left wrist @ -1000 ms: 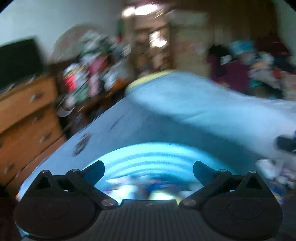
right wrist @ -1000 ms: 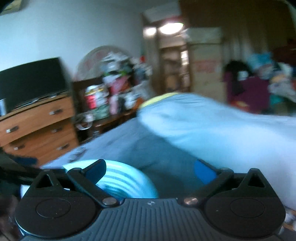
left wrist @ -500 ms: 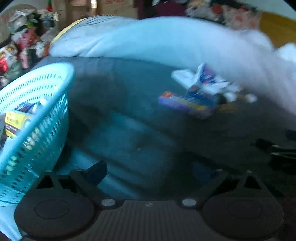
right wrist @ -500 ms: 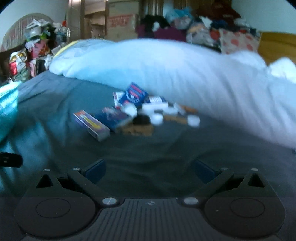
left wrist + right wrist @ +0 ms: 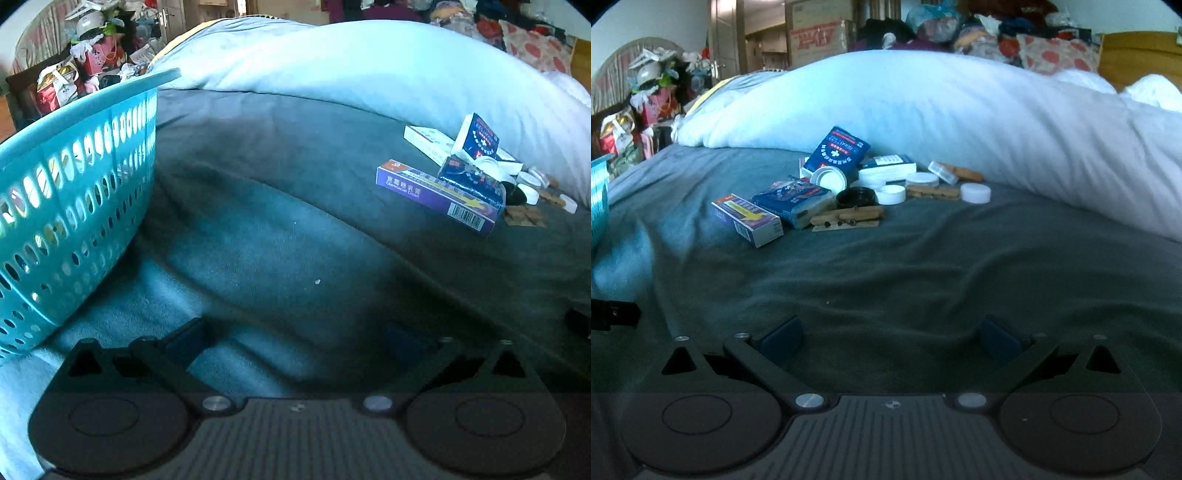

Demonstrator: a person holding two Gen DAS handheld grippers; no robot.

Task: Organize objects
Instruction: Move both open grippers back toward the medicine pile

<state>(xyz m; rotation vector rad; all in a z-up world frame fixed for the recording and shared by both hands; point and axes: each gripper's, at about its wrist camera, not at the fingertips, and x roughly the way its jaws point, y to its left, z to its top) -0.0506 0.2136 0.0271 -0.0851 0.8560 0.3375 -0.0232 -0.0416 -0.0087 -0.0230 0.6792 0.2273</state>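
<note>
A pile of small things lies on the grey-blue bedsheet (image 5: 923,258): a purple box (image 5: 748,218), a blue packet (image 5: 792,199), a leaning blue box (image 5: 838,151), wooden clothespins (image 5: 849,218), a black lid (image 5: 856,197) and white lids (image 5: 975,192). My right gripper (image 5: 890,328) is open low over the sheet, short of the pile, with nothing between its fingers. My left gripper (image 5: 295,332) has its jaws opening wide, also with nothing between them. A teal slotted basket (image 5: 74,184) stands to its left, and the purple box (image 5: 436,194) lies far to its right.
A big white duvet (image 5: 960,110) bulges along the far side of the bed, right behind the pile. Beyond it are heaped clothes, cardboard boxes (image 5: 816,37) and a wooden headboard (image 5: 1137,55). Cluttered bags (image 5: 74,74) sit past the basket.
Both grippers have dropped and tilted down from facing the room to facing the bed. The basket has slid to the left of the left view, and the pile has come into sharp view.
</note>
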